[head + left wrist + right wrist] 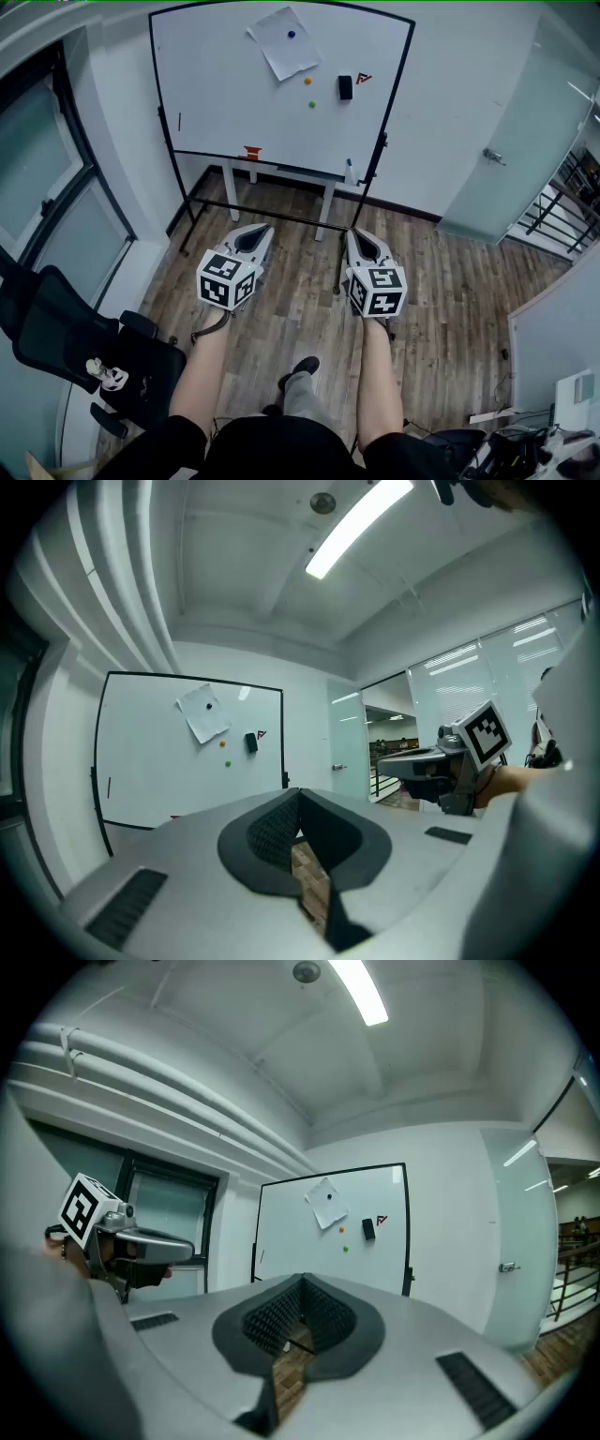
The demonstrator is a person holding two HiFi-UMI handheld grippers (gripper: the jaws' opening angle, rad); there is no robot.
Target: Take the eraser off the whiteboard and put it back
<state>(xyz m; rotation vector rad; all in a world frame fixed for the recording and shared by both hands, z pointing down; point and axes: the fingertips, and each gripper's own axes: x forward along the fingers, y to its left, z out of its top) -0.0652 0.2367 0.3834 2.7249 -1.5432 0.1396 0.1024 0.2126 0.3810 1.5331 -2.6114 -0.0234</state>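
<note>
The eraser [345, 87] is a small black block, taller than it is wide. It sits upright on the whiteboard [216, 94], in the board's upper right part, at the top centre of the head view. A small red mark [363, 79] lies just to its right. To its left are an orange magnet [307, 81] and, a little lower, a green magnet [312, 104]. Further up and left, a tilted white sheet of paper [281, 49] is pinned by a blue magnet [291, 35]. Nothing touches the eraser, and both tongs are well apart from it.

The left tongs [255, 231] and the right tongs [357, 234] are held side by side in the middle of the head view, over the wooden floor [450, 309]. Both point up-frame towards the board. In each gripper view the dark ridged pads meet at the tips, so both tongs are clenched with nothing between them. Only floor shows through the slit below the tips. From both gripper views the eraser is a tiny dark rectangle on the far board.

A small red object [252, 152] rests on the board's lower ledge. A black office chair [56, 328] stands at the lower left, and a frosted glass door [506, 131] at the right.
</note>
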